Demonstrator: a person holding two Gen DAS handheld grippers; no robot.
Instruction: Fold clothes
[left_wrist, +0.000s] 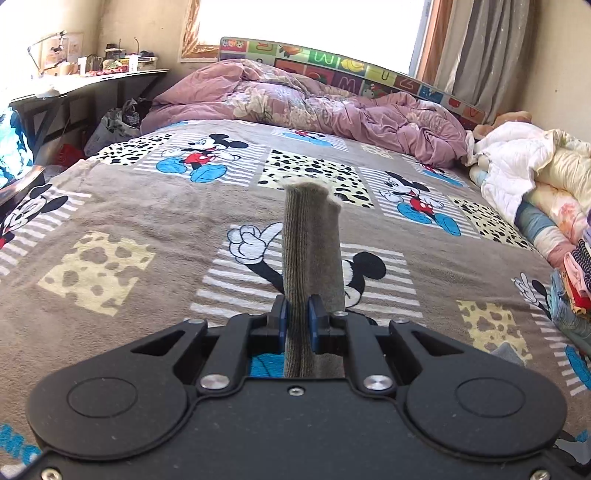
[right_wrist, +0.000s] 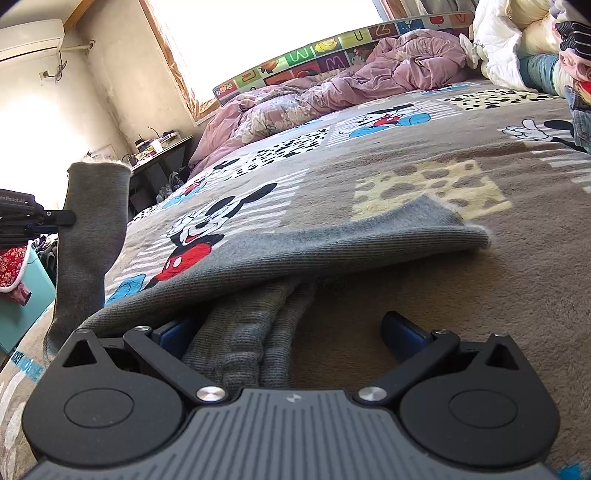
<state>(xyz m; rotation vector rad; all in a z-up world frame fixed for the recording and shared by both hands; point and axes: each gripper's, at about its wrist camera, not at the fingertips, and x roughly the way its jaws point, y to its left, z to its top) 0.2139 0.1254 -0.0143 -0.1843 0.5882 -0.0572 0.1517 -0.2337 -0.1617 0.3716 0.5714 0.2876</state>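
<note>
A grey ribbed knit garment (right_wrist: 295, 251) lies on the cartoon-mouse blanket (right_wrist: 461, 295). One narrow end of the garment (left_wrist: 312, 251) stands up in front of my left gripper (left_wrist: 298, 317), whose blue pads press on it from both sides. From the right wrist view that raised end (right_wrist: 92, 229) hangs at the left, with the left gripper (right_wrist: 55, 219) at the picture's edge. My right gripper (right_wrist: 288, 330) rests low on the blanket with its jaws wide open. Bunched grey folds (right_wrist: 243, 347) lie between its fingers, close to the left finger (right_wrist: 173, 332), and are not pinched.
A crumpled purple duvet (left_wrist: 314, 107) fills the far end of the bed below a colourful headboard (left_wrist: 332, 62). Quilts and folded clothes (left_wrist: 535, 173) pile along the right side. A dark desk (left_wrist: 92, 85) stands at the far left, past the bed's edge.
</note>
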